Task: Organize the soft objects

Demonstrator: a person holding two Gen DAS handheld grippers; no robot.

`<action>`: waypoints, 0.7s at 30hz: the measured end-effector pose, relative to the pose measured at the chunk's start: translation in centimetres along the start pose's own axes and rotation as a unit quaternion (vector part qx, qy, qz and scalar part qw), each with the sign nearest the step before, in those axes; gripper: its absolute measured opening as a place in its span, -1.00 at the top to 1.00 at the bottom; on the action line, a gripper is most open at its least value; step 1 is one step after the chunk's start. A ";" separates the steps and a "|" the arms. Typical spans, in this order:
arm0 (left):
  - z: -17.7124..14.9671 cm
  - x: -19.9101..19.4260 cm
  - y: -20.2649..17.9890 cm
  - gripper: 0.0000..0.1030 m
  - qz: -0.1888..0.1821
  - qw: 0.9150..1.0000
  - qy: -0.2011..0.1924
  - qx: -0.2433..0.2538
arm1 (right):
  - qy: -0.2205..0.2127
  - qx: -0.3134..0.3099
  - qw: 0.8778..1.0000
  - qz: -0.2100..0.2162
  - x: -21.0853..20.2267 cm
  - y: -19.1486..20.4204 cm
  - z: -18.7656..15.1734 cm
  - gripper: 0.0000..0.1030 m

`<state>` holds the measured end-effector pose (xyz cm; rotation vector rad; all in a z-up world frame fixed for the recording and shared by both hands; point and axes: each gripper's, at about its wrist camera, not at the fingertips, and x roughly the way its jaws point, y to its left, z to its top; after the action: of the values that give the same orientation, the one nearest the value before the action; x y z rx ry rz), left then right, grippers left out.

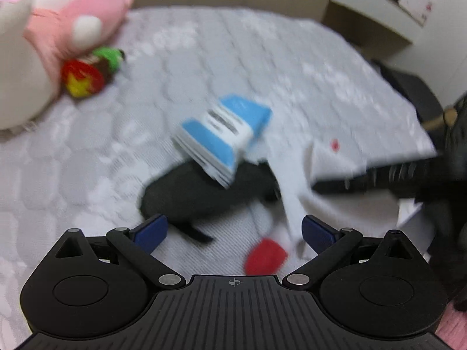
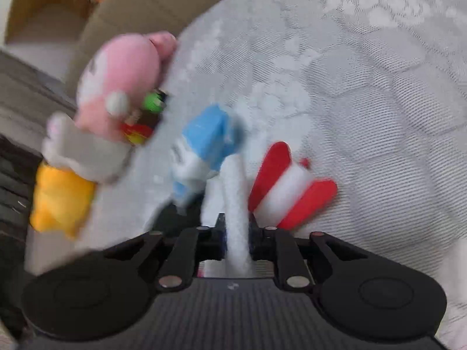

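White plush fabric (image 2: 238, 242) is pinched between the closed jaws of the right gripper (image 2: 237, 233); it belongs to a blue-and-white soft toy (image 1: 224, 134) at twelve o'clock, with one red-and-white plush piece (image 2: 289, 183) at one o'clock on the quilted mattress (image 1: 204, 58). Left gripper (image 1: 235, 229) hangs open and empty above it. Farther at ten o'clock lies one pink plush doll (image 1: 73, 8), and behind it a cardboard box (image 2: 38, 5) whose contents I cannot tell.

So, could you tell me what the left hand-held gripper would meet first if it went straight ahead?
Probably the black soft object lying on the bed, just ahead of the open left hand-held gripper; blur leaves depth uncertain.
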<state>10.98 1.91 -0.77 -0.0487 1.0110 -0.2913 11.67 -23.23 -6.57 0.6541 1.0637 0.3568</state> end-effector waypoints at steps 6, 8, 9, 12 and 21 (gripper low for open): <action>1.0 -1.4 4.3 -0.97 -0.008 0.989 -0.072 -0.127 | -0.044 -0.053 0.994 -0.086 -1.2 0.8 -0.9 0.61; 1.4 -1.7 5.9 -0.99 -0.016 0.980 -0.102 -0.173 | -0.055 -0.043 0.994 -0.087 -1.8 0.5 -0.8 0.62; 1.8 -1.5 6.5 -0.99 -0.011 0.976 -0.108 -0.187 | -0.059 -0.036 0.994 -0.083 -2.1 0.3 -0.7 0.62; 3.0 1.5 6.8 -1.00 0.061 0.984 -0.066 -0.152 | -0.063 -0.013 0.996 -0.062 -2.3 -0.1 -0.3 0.62; 1.5 6.1 1.7 -0.99 0.020 0.999 0.031 -0.009 | -0.075 0.011 0.997 -0.028 -2.6 -0.4 -0.1 0.61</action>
<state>15.64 1.83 -5.32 -0.0362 1.0744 -0.2487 10.33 -24.99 -5.07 0.6587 0.9411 0.2428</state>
